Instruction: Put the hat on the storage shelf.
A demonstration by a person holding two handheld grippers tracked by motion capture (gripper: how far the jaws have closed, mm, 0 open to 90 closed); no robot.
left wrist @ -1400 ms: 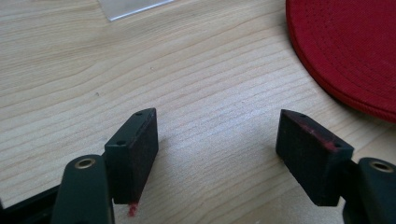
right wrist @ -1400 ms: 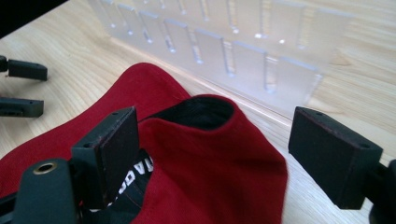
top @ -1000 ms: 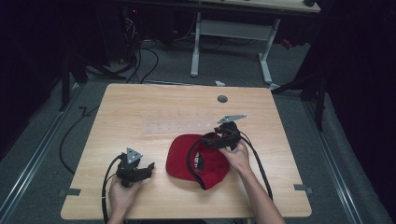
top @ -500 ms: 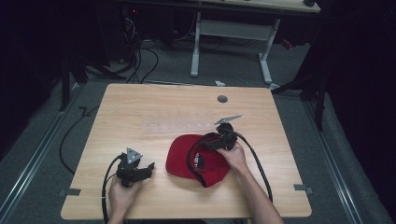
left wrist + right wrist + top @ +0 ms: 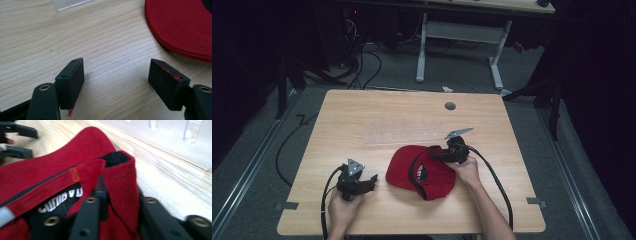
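We are resting the left gripper [image 5: 373, 178] on the table [image 5: 362, 115], jaws spread wide and empty, just beside the red cap [image 5: 424, 172]. The cap is lying near the front edge, inside up. The right gripper [image 5: 435, 154] is pinching the cap's back rim; it looks grasped but not yet lifted. Bare wood is stretching beyond toward the clear sheet [image 5: 404, 135].
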